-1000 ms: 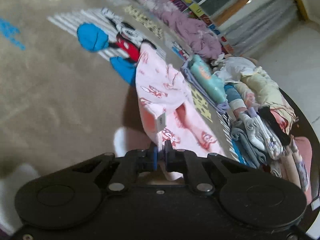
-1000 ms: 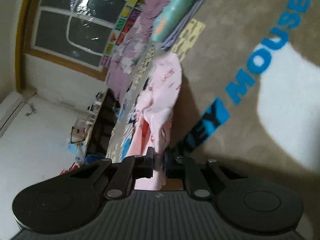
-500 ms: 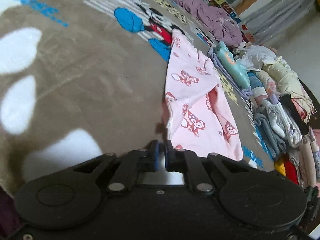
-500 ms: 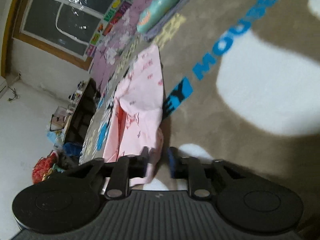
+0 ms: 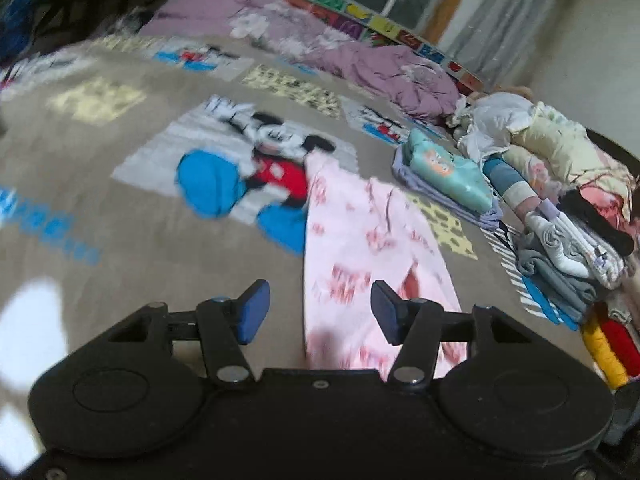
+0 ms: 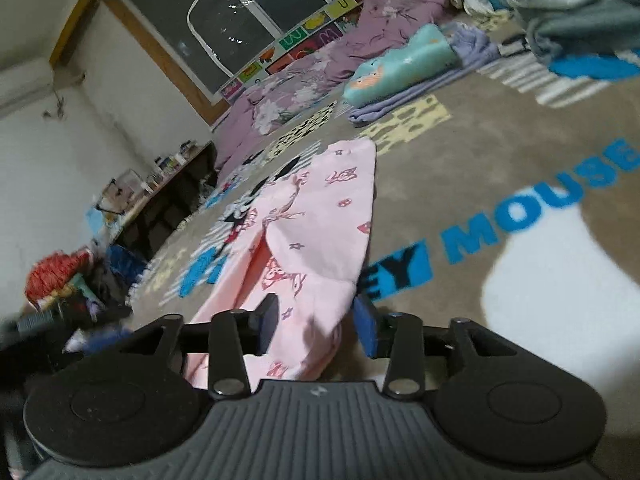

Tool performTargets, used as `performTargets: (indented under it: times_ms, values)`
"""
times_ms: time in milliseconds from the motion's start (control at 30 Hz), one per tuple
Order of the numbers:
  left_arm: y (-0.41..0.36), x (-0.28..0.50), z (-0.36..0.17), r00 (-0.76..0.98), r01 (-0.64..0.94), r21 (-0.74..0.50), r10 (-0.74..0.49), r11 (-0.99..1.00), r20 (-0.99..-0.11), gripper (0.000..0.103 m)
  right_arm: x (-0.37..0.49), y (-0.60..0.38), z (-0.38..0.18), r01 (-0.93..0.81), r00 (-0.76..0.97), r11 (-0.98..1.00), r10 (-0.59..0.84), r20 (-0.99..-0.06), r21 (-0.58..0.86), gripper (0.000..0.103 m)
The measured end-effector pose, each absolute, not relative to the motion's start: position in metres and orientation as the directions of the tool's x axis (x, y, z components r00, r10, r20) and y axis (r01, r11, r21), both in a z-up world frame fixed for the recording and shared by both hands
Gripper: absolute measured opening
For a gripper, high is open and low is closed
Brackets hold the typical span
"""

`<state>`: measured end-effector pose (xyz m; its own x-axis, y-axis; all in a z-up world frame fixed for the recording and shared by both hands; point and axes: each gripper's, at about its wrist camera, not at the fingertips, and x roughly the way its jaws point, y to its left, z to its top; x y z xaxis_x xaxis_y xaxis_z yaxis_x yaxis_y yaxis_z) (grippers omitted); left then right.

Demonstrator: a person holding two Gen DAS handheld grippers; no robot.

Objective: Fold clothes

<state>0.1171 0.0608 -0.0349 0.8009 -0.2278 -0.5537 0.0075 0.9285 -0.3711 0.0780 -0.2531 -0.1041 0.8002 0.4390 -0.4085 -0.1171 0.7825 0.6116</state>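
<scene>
The pink garment (image 5: 372,248) lies flat on the printed blanket (image 5: 120,152), stretching straight ahead of both pairs of fingers in a long strip with red cartoon figures on it. In the left wrist view its near end passes between the left gripper (image 5: 316,308) fingers and slightly toward the right-hand pad; the jaws stand wide apart and nothing is pinched. In the right wrist view the right gripper (image 6: 316,322) is likewise spread, with the cloth's near end lying in the gap and reaching back under the tool body, apparently not clamped by either pad.

The fabric looks thin, soft and light, a limp cloth that will sag and drape as soon as it is lifted, so a single-point pinch would probably let it bunch. A raised crease runs lengthwise along it ahead of the right fingers, hinting at layers that could slip against one another. The best hold seems to be the two near corners, one per gripper, pinching all layers together at the hem.

Beyond the fingers, to the right of the left gripper, a stack of folded clothes (image 5: 568,248) and a teal pillow (image 5: 448,172) sit well apart from the garment.
</scene>
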Motion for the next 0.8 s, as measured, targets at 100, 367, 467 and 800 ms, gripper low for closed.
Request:
performTargets:
  times_ms: [100, 367, 467, 800]
  values:
    - [0.058, 0.152, -0.027, 0.789, 0.032, -0.352, -0.239, 0.936, -0.566, 0.055, 0.082, -0.25, -0.108, -0.112, 0.797, 0.791, 0.433, -0.421, 0.601, 0.05]
    - [0.034, 0.249, -0.024, 0.762, 0.085, -0.261, -0.232, 0.962, -0.605, 0.051, 0.096, -0.246, -0.118, -0.099, 0.79, 0.795, 0.429, -0.439, 0.599, 0.051]
    - [0.03, 0.284, -0.033, 0.744, 0.089, -0.233, -0.22, 0.968, -0.631, 0.041, 0.097, -0.243, -0.118, -0.104, 0.79, 0.803, 0.425, -0.441, 0.587, 0.053]
    - [0.019, 0.344, -0.057, 0.735, 0.141, -0.113, -0.181, 0.983, -0.653, 0.035, 0.1, -0.24, -0.12, -0.117, 0.796, 0.799, 0.431, -0.425, 0.59, 0.059]
